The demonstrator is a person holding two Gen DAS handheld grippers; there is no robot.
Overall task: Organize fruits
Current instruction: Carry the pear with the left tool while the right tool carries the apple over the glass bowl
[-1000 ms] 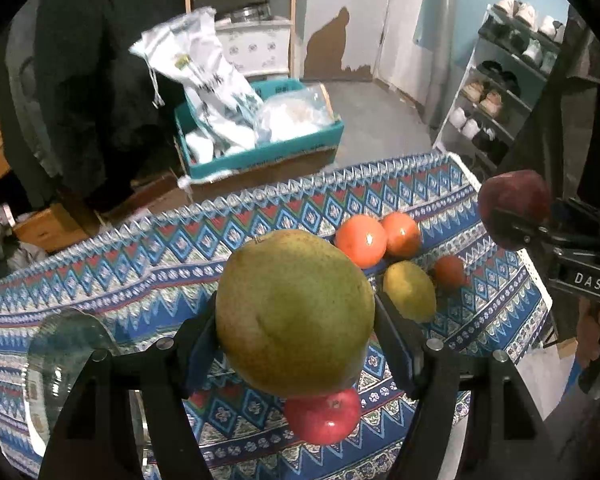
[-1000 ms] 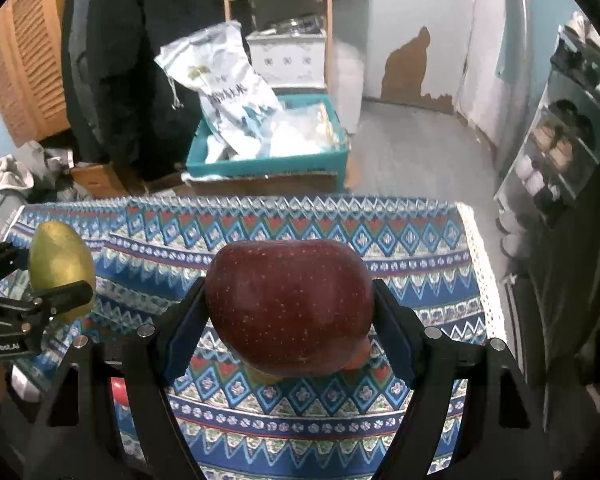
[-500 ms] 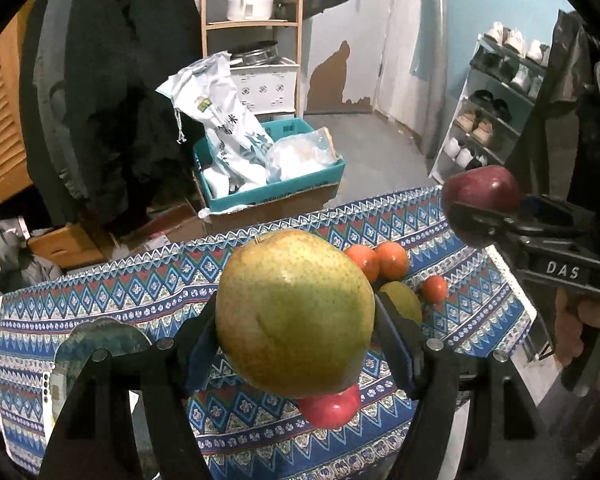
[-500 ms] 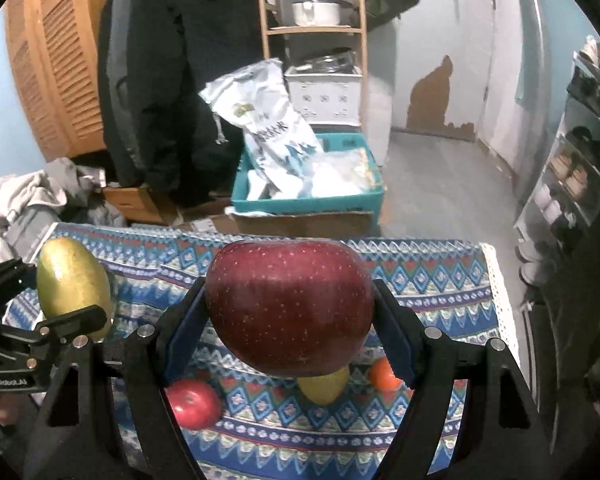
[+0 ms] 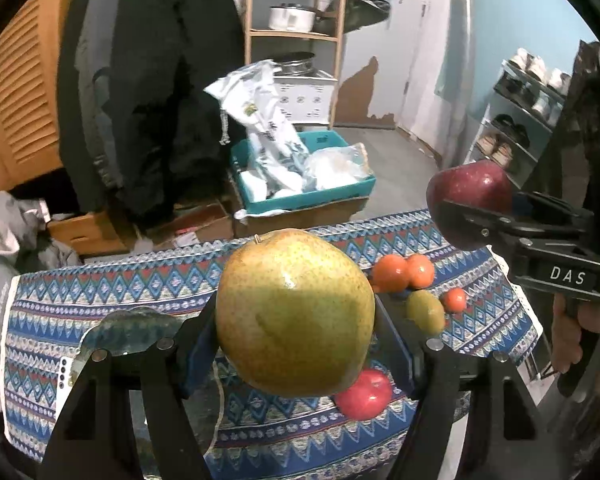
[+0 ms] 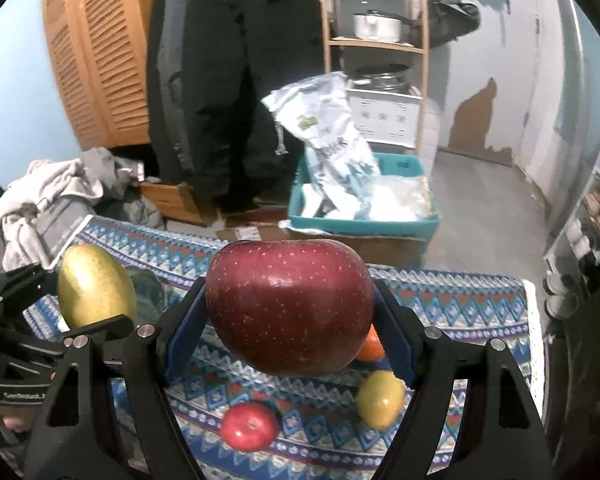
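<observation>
- The clear glass plate (image 5: 128, 330) lies on the blue patterned tablecloth (image 5: 100, 292), below and to the left of the left gripper (image 5: 296, 320); it looks the likely place for sorted fruit, though that is only a guess.
- The left gripper is clamped on a large yellow-green speckled pear (image 5: 294, 312), its two blue pads pressing the fruit's sides, and holds it in the air above the cloth.
- A small shiny red apple (image 5: 364, 394) rests on the cloth just under the pear; two orange tangerines (image 5: 404, 272) touching each other, a yellow-green lemon-shaped fruit (image 5: 426, 311) and a smaller orange fruit (image 5: 454, 299) lie beyond and right of the left gripper.
- The right gripper (image 6: 290, 312) grips a big dark-red speckled apple (image 6: 290, 304) between its pads, also clear of the cloth, with the loose fruit beneath it.
- Step in hand: carrying two picked fruits at once.
- Next move, as I judge it: lower each fruit onto its chosen spot before releasing it, since both would roll.
</observation>
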